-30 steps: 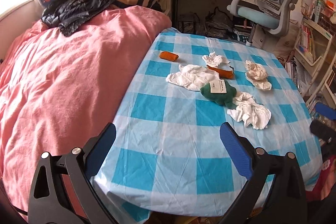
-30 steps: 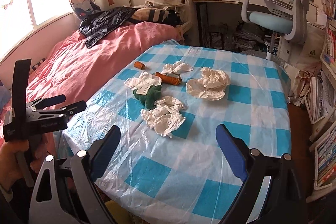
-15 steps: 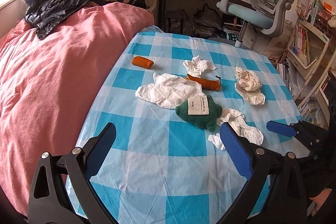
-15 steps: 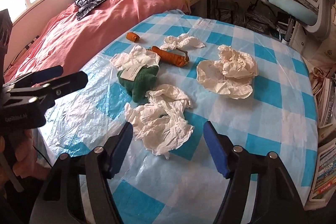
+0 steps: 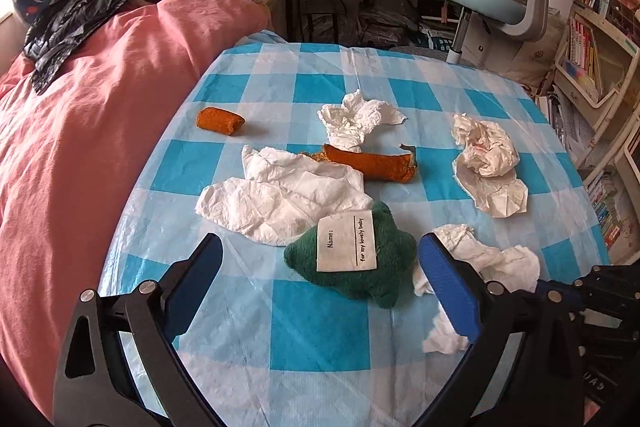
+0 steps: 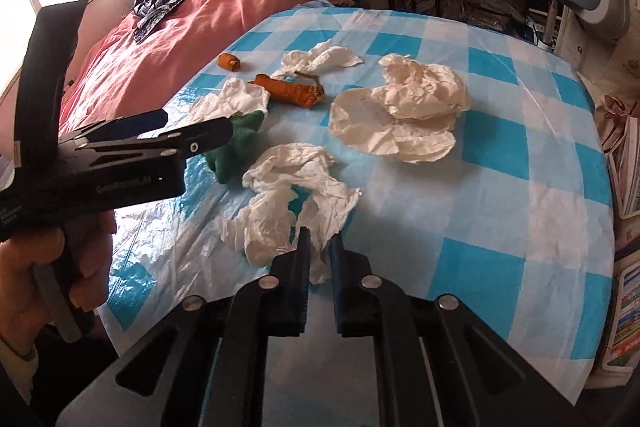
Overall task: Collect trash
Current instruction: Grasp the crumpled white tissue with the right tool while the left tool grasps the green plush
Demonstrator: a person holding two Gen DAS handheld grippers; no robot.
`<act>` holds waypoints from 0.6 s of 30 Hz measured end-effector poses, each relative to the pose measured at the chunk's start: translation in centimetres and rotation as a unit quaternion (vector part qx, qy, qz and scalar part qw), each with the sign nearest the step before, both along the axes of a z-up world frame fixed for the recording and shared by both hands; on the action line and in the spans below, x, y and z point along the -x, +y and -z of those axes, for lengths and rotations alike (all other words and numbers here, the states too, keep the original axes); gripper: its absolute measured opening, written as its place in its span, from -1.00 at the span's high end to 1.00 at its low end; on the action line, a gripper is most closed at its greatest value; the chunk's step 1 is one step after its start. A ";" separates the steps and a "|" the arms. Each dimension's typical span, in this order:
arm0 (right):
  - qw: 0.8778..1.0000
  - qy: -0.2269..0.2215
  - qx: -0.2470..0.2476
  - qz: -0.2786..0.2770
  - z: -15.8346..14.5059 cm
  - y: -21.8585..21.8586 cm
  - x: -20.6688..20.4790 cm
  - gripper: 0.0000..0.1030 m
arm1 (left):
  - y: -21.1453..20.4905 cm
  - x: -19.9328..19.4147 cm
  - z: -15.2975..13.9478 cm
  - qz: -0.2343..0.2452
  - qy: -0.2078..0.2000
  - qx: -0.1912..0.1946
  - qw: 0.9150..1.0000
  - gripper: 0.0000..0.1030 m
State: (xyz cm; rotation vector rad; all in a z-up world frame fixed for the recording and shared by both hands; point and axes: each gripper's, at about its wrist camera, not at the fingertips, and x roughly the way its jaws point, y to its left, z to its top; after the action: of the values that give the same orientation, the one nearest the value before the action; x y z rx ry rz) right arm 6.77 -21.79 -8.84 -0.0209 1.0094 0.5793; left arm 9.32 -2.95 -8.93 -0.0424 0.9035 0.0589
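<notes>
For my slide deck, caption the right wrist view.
Right gripper pinches a crumpled white tissue on the checkered tablecloth.

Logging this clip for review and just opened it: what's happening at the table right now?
A person is clearing trash off a blue checked table beside a pink bed. The right hand-held gripper has closed on the near edge of a crumpled white tissue, which lies on the table. The left hand-held gripper is open, aimed at a green plush toy. Other tissues and two orange scraps lie uncollected.
</notes>
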 end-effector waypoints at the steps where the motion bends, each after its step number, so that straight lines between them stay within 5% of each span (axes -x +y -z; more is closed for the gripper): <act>1: 1.000 0.000 0.000 0.007 -0.1 -0.4 -0.3 0.80 | 0.0 -0.3 0.3 -0.001 0.006 0.000 1.000 -0.85; 5: 0.999 0.033 -0.011 0.018 0.7 -1.6 -1.3 0.80 | 0.2 -1.1 1.2 0.002 0.019 0.005 1.000 -0.75; 7: 0.998 0.037 -0.029 0.035 0.8 -2.1 -1.7 0.46 | 0.2 -1.4 1.5 0.007 0.024 0.011 1.000 -0.64; 9: 0.998 0.031 -0.045 0.044 0.6 -2.2 -1.9 0.14 | 0.1 -1.7 1.9 0.020 0.033 0.028 0.999 -0.09; 10: 0.997 0.031 -0.050 0.044 0.5 -2.1 -1.9 0.14 | 0.0 -1.8 2.0 0.028 0.038 0.041 0.998 0.07; 12: 0.997 0.033 -0.064 0.040 0.4 -1.9 -2.0 0.36 | -0.2 -1.6 1.9 0.040 0.041 0.057 0.997 0.44; 14: 0.997 0.029 -0.065 0.031 0.1 -1.4 -1.8 0.73 | -0.2 -1.3 1.5 0.051 0.041 0.062 0.996 0.52; 18: 0.994 -0.014 -0.110 0.023 -2.5 -1.9 -0.9 0.85 | 1.1 -0.2 0.5 0.055 0.040 0.087 0.994 0.54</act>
State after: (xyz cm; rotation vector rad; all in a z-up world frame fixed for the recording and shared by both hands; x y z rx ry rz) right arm 7.67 -23.67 -6.32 0.1877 0.9114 0.6426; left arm 9.54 -1.86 -9.39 -0.1535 0.9878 -0.1214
